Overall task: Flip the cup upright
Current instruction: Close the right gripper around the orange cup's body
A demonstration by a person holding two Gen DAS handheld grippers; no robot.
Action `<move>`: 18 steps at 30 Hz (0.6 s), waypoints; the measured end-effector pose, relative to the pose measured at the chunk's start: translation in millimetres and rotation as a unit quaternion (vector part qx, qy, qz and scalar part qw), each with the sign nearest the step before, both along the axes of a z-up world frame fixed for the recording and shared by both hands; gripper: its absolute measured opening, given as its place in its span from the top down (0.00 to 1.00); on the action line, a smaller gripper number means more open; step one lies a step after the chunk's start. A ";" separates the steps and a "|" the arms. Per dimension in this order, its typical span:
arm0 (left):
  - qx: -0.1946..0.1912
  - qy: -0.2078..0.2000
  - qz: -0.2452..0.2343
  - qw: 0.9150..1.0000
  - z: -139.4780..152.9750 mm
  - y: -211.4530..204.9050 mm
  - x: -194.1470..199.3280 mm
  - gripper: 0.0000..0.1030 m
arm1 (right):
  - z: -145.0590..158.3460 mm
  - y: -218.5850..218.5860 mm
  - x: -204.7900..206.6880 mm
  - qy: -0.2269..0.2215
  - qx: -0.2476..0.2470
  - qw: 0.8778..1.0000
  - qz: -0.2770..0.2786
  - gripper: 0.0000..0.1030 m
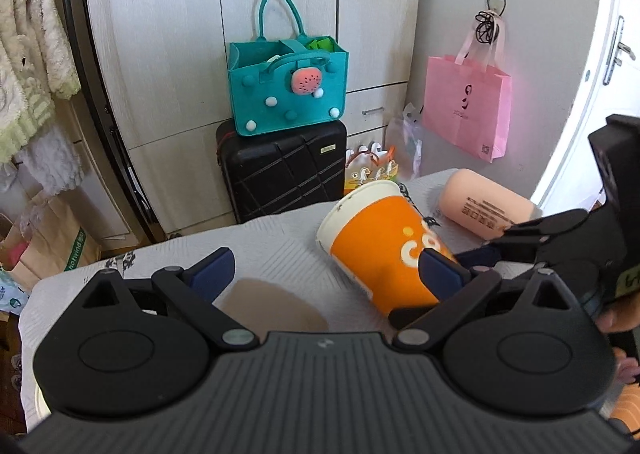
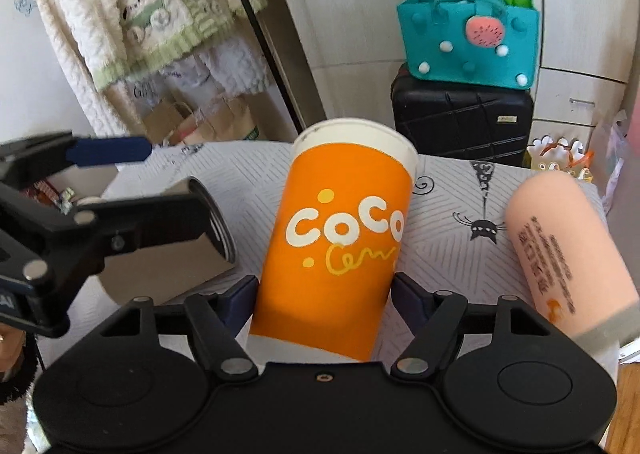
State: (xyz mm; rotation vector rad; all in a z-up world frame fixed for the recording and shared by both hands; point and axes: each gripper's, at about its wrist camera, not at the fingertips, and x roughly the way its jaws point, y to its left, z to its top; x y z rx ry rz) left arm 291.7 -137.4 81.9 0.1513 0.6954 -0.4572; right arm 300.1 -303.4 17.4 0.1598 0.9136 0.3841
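Right wrist view: right gripper (image 2: 324, 294) pinches the lower body of the orange paper cup with white rim (image 2: 340, 242), tilted, mouth pointing away, above the patterned white counter (image 2: 452, 210). Left gripper (image 1: 324, 274) spread wide, holding nothing.

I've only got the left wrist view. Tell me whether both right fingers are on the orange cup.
Observer: Yes. In the right wrist view, the right gripper has one finger against each side of the orange cup, low on its body.
Operator: Read me the print.
Observer: White "CoCo" letters with a yellow scribble underneath.
Operator: Check the peach bottle's near end.
Observer: A grey band wraps the peach bottle at that end.
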 end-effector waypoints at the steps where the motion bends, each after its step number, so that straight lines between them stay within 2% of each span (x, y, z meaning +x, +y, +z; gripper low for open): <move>1: 0.000 -0.002 -0.001 1.000 1.6 1.2 -3.6 0.03 | 2.9 -0.9 -5.8 -0.004 0.001 1.000 -0.002 0.25; 13: -0.026 -0.009 -0.021 0.999 6.0 21.9 -68.6 0.03 | 20.1 8.2 -88.5 -0.044 -0.002 0.999 -0.027 0.27; 18: -0.037 -0.004 -0.023 0.999 -3.7 37.0 -101.3 0.03 | 17.8 22.2 -124.1 -0.059 -0.007 0.998 -0.031 0.27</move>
